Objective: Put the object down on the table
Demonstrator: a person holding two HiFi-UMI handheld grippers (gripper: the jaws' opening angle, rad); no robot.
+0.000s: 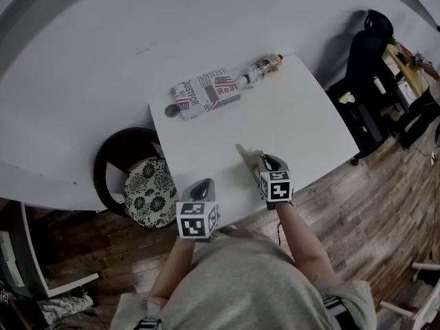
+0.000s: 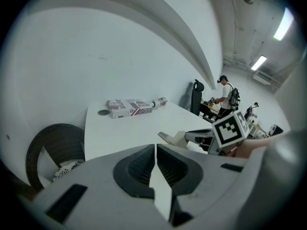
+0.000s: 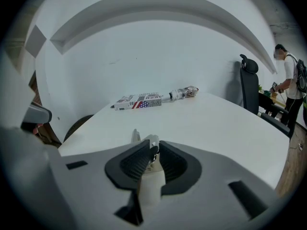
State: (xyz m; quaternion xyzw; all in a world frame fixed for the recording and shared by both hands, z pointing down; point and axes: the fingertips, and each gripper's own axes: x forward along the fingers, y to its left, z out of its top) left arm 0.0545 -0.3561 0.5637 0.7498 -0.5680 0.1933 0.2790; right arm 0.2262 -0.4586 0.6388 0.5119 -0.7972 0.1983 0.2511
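My right gripper [image 1: 261, 165] is low over the near part of the white table [image 1: 302, 122], shut on a pale beige clip-like object [image 1: 245, 155] that sticks out ahead of the jaws. In the right gripper view the object [image 3: 151, 147] sits pinched between the ribbed pads, its tip [image 3: 135, 136] pointing forward. My left gripper [image 1: 203, 188] hovers at the table's near edge, to the left of the right one, shut with nothing between its pads [image 2: 144, 163]. From the left gripper view the right gripper [image 2: 192, 138] and the held object [image 2: 169, 138] show over the table.
A flag-printed box [image 1: 206, 93], a small dark disc [image 1: 171, 110] and a clear bottle-like item [image 1: 265, 67] lie at the table's far edge. A round chair with a patterned cushion [image 1: 148, 191] stands at the left. A black office chair [image 1: 368, 40] and people [image 2: 225, 92] are at the right.
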